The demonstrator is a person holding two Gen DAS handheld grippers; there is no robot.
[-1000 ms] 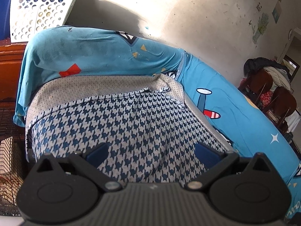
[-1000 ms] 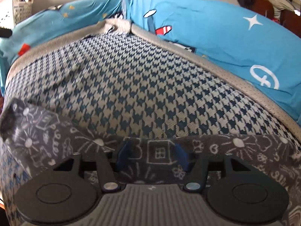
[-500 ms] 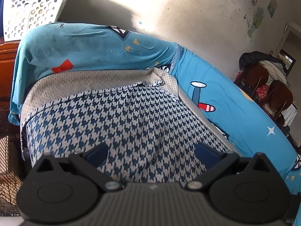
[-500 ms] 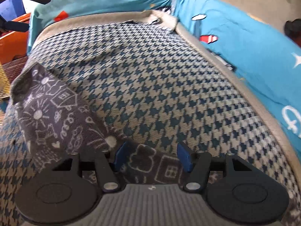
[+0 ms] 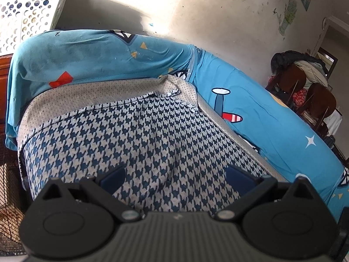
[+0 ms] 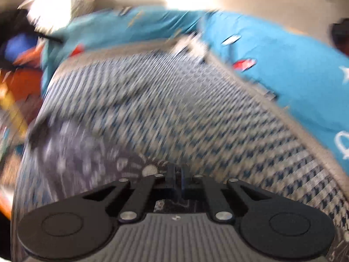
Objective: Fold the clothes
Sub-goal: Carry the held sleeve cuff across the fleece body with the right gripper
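White perforated basket [image 5: 24,19], wooden chairs [image 5: 314,96].

Sunlit stained wall [image 5: 218,17], wooden chairs [image 5: 314,100], white perforated basket [image 5: 24,21]

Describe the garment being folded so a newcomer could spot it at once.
A blue cartoon-print sheet covers the bed, with a houndstooth cloth spread over it. At that cloth's near left edge lies the garment: dark grey with white doodles, the only piece without blue.
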